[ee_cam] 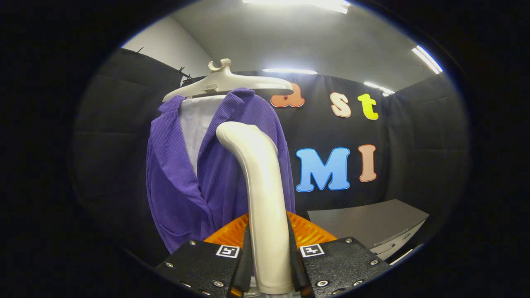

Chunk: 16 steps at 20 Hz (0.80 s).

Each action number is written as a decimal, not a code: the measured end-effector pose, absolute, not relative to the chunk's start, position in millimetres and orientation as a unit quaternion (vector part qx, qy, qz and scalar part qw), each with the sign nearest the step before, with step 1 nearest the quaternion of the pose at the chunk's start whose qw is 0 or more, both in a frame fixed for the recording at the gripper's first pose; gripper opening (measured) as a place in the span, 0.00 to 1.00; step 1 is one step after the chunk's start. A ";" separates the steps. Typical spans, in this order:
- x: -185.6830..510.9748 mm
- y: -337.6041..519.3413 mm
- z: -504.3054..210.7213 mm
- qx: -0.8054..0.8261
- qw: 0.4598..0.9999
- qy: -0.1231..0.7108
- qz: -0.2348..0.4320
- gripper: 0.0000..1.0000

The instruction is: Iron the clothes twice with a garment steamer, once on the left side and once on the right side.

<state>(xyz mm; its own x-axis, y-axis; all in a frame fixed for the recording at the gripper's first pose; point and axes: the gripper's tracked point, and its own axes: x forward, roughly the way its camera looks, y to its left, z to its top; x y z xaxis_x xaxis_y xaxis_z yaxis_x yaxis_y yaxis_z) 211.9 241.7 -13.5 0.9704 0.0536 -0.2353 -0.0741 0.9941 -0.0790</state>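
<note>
A cream-white garment steamer [261, 186] stands upright between my fingers, its handle rising and bending toward the clothes at the top. My gripper [269, 252] is shut on the steamer's handle, one finger pressing each side. An orange ribbed part [308, 231] of the steamer shows behind the fingers. Beyond the steamer hangs a purple ribbed jacket [178, 182] over a white shirt [198, 124], both on a cream hanger [225, 82]. The steamer's head sits in front of the jacket's right half; whether it touches the cloth I cannot tell.
A grey tabletop [368, 225] lies low to the right of the jacket, against the black booth wall. Ceiling lights glow overhead. Open room lies between the jacket and the table.
</note>
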 end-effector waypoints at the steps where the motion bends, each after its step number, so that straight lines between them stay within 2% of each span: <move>1: 205.2 241.8 -20.7 -0.048 0.991 0.120 0.032 0.38; 16: 162.2 228.5 -121.0 -0.123 0.969 0.200 0.073 0.39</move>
<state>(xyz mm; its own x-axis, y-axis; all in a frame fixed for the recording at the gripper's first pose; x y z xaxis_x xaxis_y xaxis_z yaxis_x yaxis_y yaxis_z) 162.2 228.5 -121.0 0.9090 0.0931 -0.4063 -0.1912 0.9592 -0.2082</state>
